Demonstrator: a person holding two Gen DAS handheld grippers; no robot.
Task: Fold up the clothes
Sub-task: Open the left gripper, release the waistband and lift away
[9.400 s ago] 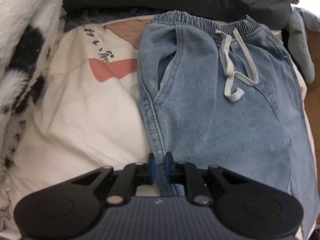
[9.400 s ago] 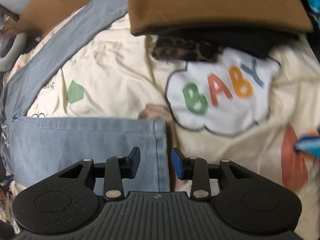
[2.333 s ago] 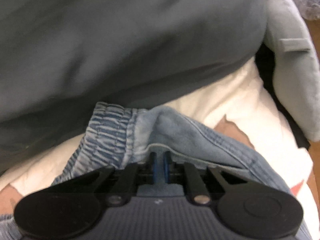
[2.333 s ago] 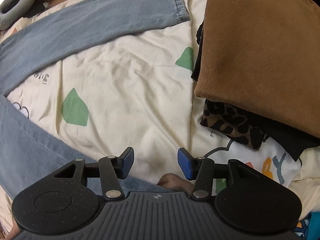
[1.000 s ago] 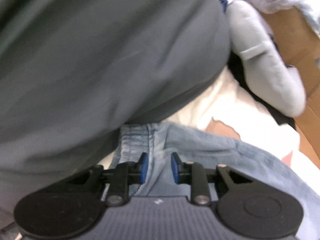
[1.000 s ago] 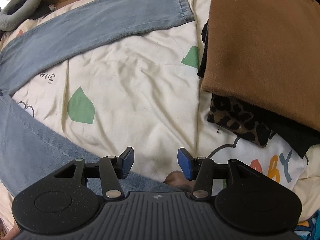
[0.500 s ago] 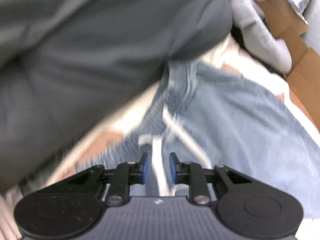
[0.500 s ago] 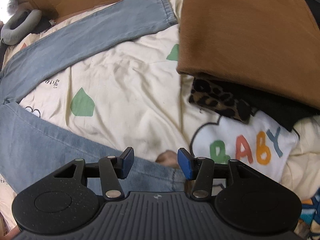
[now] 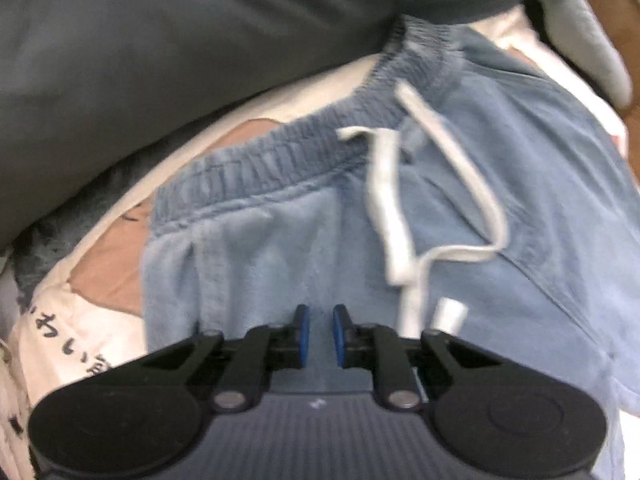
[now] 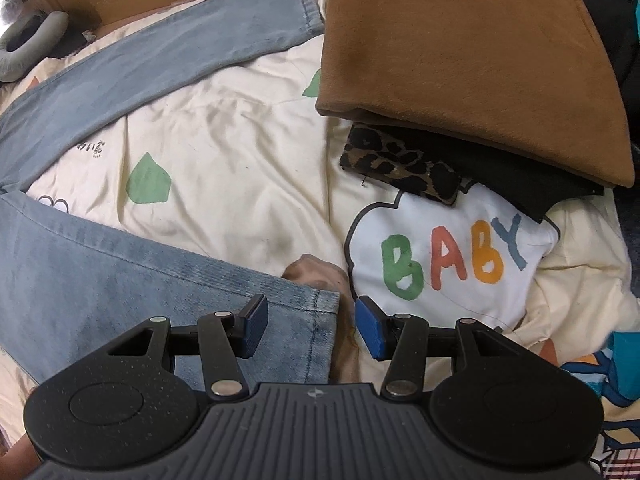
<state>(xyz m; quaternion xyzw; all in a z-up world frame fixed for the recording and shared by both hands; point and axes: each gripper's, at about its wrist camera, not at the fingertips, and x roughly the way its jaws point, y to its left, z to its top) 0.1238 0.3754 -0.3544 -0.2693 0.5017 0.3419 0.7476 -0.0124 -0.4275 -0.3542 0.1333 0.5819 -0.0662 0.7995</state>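
Right wrist view: jeans (image 10: 80,264) lie spread-legged on bed cover (image 10: 240,184); right gripper (image 10: 310,322) gapes over hem (left gripper (image 9: 318,334) slightly parted, empty), folding pending.

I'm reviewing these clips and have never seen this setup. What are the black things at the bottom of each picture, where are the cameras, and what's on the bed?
No robot: a person holds a two-finger claw in each hand, each carrying a camera looking along its fingers. The left claw hangs over the waistband end of light blue jeans with a white drawstring. The right claw, open, sits at one leg's hem. Neither holds anything. The jeans lie on a cream printed quilt, beside a folded brown garment.
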